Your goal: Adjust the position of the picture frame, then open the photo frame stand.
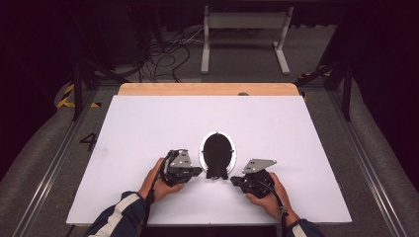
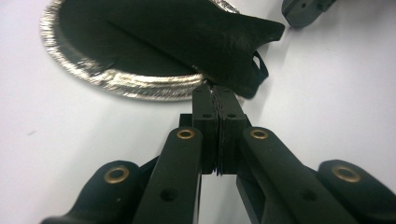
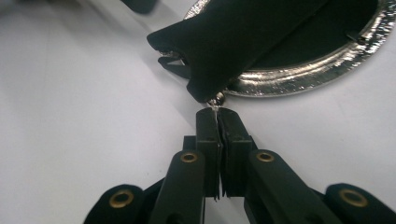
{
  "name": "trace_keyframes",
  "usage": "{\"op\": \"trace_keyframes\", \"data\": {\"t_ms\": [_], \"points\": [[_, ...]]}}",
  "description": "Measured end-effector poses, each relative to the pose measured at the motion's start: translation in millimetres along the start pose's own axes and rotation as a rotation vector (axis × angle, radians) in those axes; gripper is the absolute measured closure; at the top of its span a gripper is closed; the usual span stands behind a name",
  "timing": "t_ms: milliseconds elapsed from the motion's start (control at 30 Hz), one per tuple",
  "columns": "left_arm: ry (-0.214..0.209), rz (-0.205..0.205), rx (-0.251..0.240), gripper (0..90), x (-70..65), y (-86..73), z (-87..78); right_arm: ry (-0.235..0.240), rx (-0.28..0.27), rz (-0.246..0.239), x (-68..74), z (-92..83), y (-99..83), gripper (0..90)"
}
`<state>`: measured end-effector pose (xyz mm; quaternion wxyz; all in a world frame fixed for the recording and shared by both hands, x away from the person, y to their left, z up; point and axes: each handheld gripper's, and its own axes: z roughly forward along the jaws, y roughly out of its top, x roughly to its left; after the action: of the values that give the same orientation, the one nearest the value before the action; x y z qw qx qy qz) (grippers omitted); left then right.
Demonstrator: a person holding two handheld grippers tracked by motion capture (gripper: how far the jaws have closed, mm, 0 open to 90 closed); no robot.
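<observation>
A black fabric pouch (image 1: 217, 150) lies on an oval plate with a silver rim (image 1: 201, 148) near the front middle of the white table. Its near end hangs over the rim. My left gripper (image 1: 200, 171) meets that end from the left, and its jaws (image 2: 213, 91) are shut at the pouch's (image 2: 187, 32) lower edge, beside the rim (image 2: 140, 86). My right gripper (image 1: 233, 179) comes in from the right. In the right gripper view it (image 3: 217, 111) is shut on a thin silvery piece under a small metal bead (image 3: 217, 99) at the pouch's (image 3: 243, 37) corner.
The white table top (image 1: 148, 128) stretches wide on both sides and behind the plate, with a wooden strip (image 1: 207, 89) at its far edge. A white metal stand (image 1: 244, 34) and loose cables (image 1: 163, 59) lie on the floor beyond. Dark frame rails run along both sides.
</observation>
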<state>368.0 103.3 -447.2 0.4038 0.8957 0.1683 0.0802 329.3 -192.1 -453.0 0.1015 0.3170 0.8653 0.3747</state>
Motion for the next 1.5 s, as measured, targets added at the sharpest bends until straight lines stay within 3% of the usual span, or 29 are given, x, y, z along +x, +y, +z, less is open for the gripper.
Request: {"op": "trace_keyframes", "data": {"t_ms": [133, 200, 333, 467, 500, 533, 567, 700, 833, 933, 967, 1100, 1233, 1500], "points": [[0.024, -0.033, -0.045, 87.9, 3.6, -18.2, -33.3, -0.018, -0.018, -0.01, 0.5, -9.0, -2.4, 85.9], [0.03, -0.042, -0.056, 87.5, 4.4, -23.8, -41.2, -0.02, -0.025, -0.01, 0.8, -11.7, -2.7, 85.8], [0.084, -0.056, -0.069, 85.3, 2.7, -48.7, -70.0, -0.03, -0.035, -0.015, 1.8, -19.3, -5.6, 85.4], [0.117, -0.077, -0.069, 82.2, -0.1, -69.2, -86.3, -0.033, -0.031, -0.007, 1.3, -23.3, -10.3, 84.6], [0.12, -0.081, -0.067, 76.6, -0.6, -74.5, -89.5, -0.032, -0.031, -0.006, 1.2, -25.2, -11.9, 84.3], [0.107, -0.102, -0.1, 75.5, 1.0, -84.9, -97.1, -0.034, -0.031, -0.007, 0.8, -26.1, -12.2, 83.9], [0.107, -0.102, -0.1, 74.3, 1.0, -84.9, -97.1, -0.034, -0.035, -0.004, 0.2, -26.9, -12.4, 83.8], [0.157, -0.127, -0.135, 68.6, 2.8, -99.9, -113.2, -0.031, -0.037, -0.001, -1.3, -28.3, -11.7, 83.1], [0.175, -0.138, -0.168, 60.9, 0.7, -108.6, -120.8, -0.035, -0.028, -0.007, -1.1, -27.7, -11.0, 80.6], [0.205, -0.137, -0.152, 46.6, -2.3, -111.9, -121.7, -0.037, -0.025, -0.006, -1.4, -27.1, -10.6, 78.9], [0.222, -0.145, -0.15, 46.6, -3.8, -113.1, -121.6, -0.038, -0.024, -0.007, -1.3, -26.6, -10.4, 78.9], [0.276, -0.199, -0.118, 22.9, -4.1, -115.2, -121.0, -0.027, -0.005, -0.018, 1.7, -21.9, -8.0, 79.9], [0.289, -0.237, -0.111, 16.8, -1.4, -115.6, -119.2, -0.019, 0.002, -0.018, 1.2, -18.6, -7.7, 79.8], [0.287, -0.228, -0.105, 13.9, -1.0, -115.9, -118.1, 0.007, 0.031, -0.019, 3.4, -9.0, -4.0, 78.8]]}}
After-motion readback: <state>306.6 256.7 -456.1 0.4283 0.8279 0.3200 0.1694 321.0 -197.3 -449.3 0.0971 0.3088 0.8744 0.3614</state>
